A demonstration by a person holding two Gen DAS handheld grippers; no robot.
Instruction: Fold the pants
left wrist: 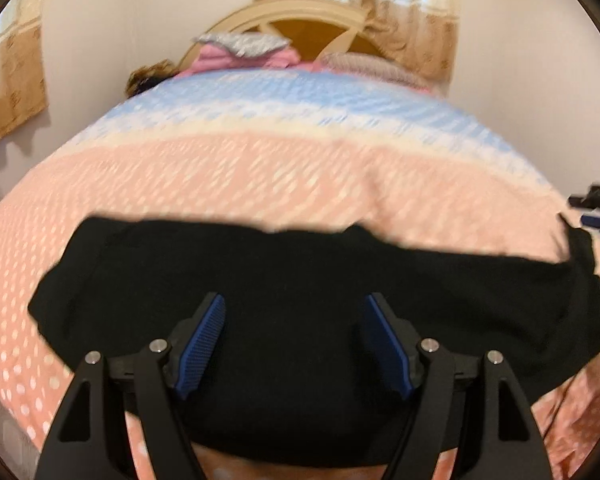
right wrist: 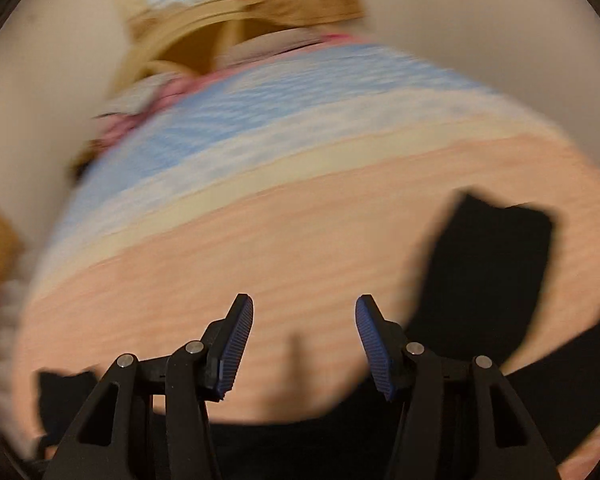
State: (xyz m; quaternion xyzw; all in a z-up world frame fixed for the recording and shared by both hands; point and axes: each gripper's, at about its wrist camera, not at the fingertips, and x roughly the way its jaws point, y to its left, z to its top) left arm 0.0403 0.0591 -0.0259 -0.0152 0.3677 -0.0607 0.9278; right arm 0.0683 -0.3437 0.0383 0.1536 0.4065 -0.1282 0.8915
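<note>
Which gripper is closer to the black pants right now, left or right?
Left. The left gripper hangs over the black pants; the right gripper is over bare bedspread, pants beside it.

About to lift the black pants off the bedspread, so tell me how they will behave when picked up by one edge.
The black pants will probably go floppy: they lie flat, with wavy edges following the bedspread. Gripped at one spot, the rest likely sags and drags. They look like soft fabric, so likely neither fragile nor apt to roll. The left tool stands open over them.
</note>
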